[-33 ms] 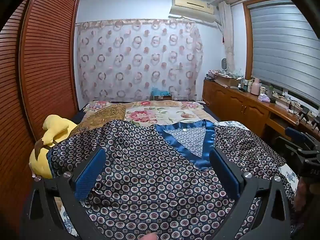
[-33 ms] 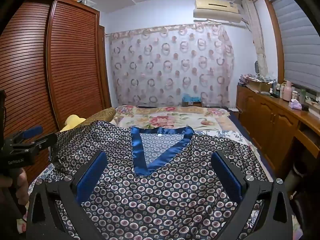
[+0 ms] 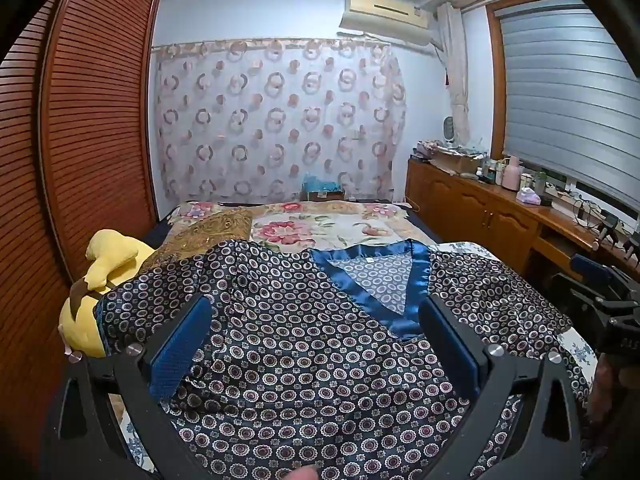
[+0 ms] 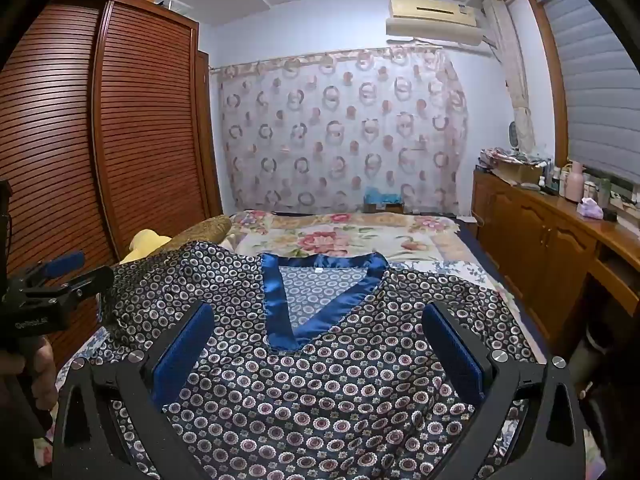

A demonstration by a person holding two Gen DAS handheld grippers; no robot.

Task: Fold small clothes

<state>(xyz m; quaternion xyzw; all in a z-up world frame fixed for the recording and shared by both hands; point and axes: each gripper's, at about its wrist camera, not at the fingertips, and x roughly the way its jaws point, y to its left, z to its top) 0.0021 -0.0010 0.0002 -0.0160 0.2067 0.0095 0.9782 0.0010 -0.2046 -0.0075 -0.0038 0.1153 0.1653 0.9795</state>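
1. A dark satin top (image 3: 304, 344) with a small ring print and a blue V-neck band (image 3: 380, 304) lies spread flat, front up, on the near end of the bed (image 3: 320, 228), neckline toward the far wall.
2. The left tongs (image 3: 316, 344) hover over the top's left half with the jaws set wide apart, nothing between the blue pads (image 3: 180, 348).
3. The right tongs (image 4: 320, 344) hover over the top's middle, just below the V-neck, jaws likewise spread wide and empty.
4. A yellow plush toy (image 3: 96, 280) and a brown patterned cushion (image 3: 208, 232) sit at the top's left edge, the left sleeve draped against them.
5. A floral blanket (image 4: 344, 236) covers the bed beyond the neckline.
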